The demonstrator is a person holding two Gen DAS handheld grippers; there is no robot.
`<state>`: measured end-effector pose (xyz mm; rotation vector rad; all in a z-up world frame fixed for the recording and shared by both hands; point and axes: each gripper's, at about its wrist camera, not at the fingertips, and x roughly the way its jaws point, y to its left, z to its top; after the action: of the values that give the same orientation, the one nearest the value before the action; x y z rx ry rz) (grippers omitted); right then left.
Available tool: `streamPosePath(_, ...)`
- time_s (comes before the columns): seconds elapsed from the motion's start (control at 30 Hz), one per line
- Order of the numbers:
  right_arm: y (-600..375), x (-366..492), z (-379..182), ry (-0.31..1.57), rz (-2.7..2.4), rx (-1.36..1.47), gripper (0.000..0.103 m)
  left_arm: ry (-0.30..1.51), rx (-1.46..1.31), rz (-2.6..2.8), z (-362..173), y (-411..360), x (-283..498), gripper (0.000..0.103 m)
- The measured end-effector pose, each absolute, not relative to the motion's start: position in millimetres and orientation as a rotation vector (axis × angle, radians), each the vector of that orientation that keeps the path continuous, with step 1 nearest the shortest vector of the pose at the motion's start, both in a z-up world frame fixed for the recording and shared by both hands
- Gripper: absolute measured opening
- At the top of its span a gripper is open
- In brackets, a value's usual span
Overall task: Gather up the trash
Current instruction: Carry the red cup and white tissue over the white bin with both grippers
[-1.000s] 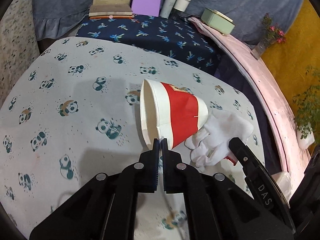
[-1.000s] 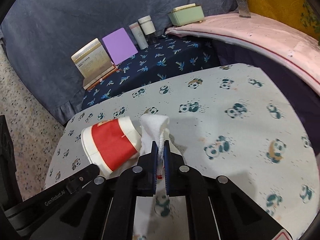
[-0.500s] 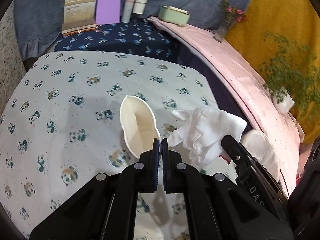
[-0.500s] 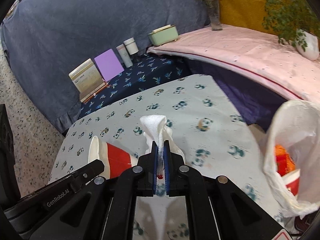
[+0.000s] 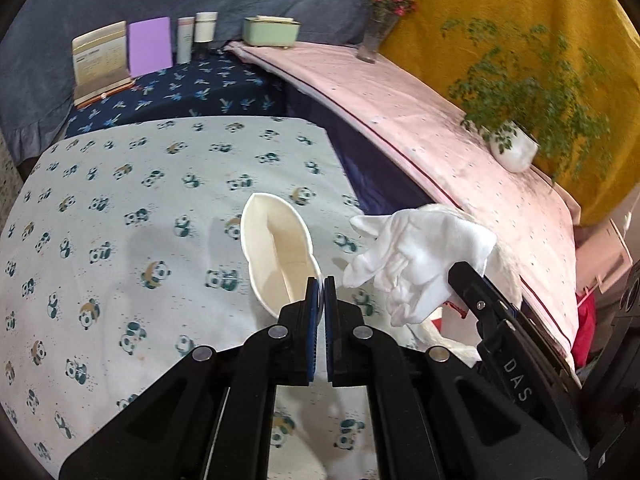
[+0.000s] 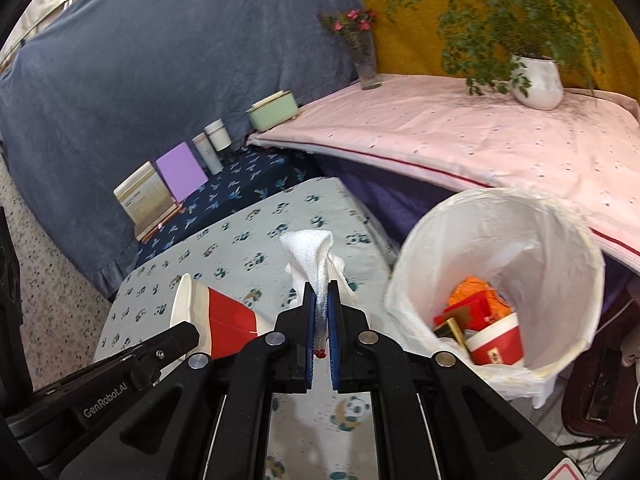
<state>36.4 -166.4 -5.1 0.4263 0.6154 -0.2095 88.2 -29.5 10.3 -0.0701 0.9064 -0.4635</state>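
Left gripper [image 5: 320, 280]: black jaws with blue pads closed tight on the rim of a crushed paper cup [image 5: 276, 256], white and smooth inside, red-banded outside, held above the panda-print cloth surface [image 5: 120, 208]. Right gripper [image 6: 319, 286]: jaws pinched shut on a white knitted cotton glove [image 6: 310, 248], soft and rumpled, its limp fingers splayed, just beside the cup. Waste bin [image 6: 560, 240]: round, lined with thin white plastic film, standing off the surface's right edge beneath the pink quilted cover [image 6: 460, 136]; contents, red cup and orange scraps.
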Motion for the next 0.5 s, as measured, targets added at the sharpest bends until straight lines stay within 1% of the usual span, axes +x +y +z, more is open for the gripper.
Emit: streamPosePath(0.5,-235.4,-16.5,3.2,0.532,-0.350,0.487,0.006,0.873,0.053,-0.602,21.1,-115.2,56.5,0.003)
